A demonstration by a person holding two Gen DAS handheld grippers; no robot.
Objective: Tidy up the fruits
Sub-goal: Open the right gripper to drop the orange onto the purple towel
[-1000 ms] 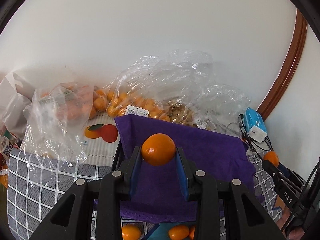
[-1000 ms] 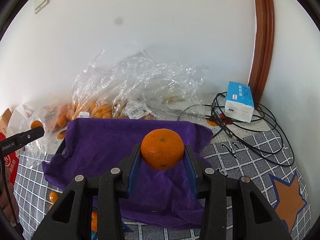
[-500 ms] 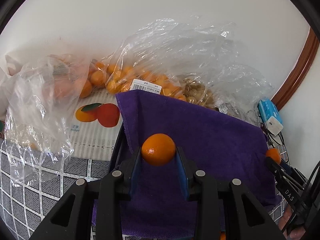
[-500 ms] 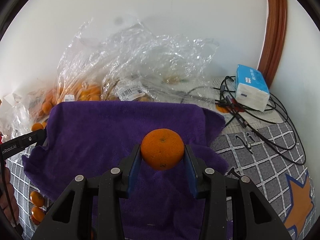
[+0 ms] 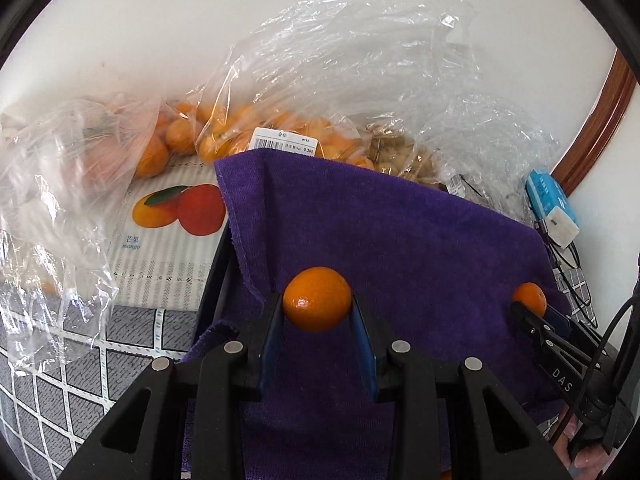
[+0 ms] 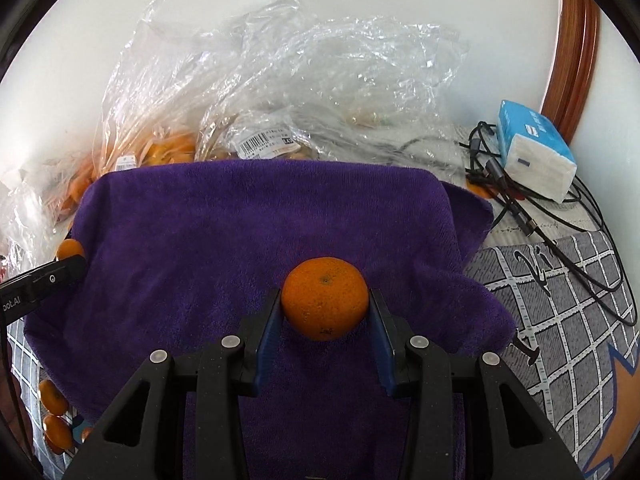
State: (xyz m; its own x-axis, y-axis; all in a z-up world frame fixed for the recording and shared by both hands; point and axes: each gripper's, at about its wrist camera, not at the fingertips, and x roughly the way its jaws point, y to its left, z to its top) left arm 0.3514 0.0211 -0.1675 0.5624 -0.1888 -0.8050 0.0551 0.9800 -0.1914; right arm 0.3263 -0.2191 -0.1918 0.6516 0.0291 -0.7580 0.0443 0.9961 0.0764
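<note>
The towel [image 6: 240, 240] is matt, fuzzy purple cloth. The bags [image 5: 360, 60] are crinkled, glossy clear plastic, and each orange [image 6: 324, 298] has a pitted, slightly shiny peel. Both claws [image 5: 317, 312] look like matt black plastic.

Both wrist fisheyes look steeply down along their fingers, close over the purple towel [image 5: 400, 240], facing the wall. Shared: towel, plastic bags [image 6: 280, 72], each other's hand-held gripper at frame edge.
</note>
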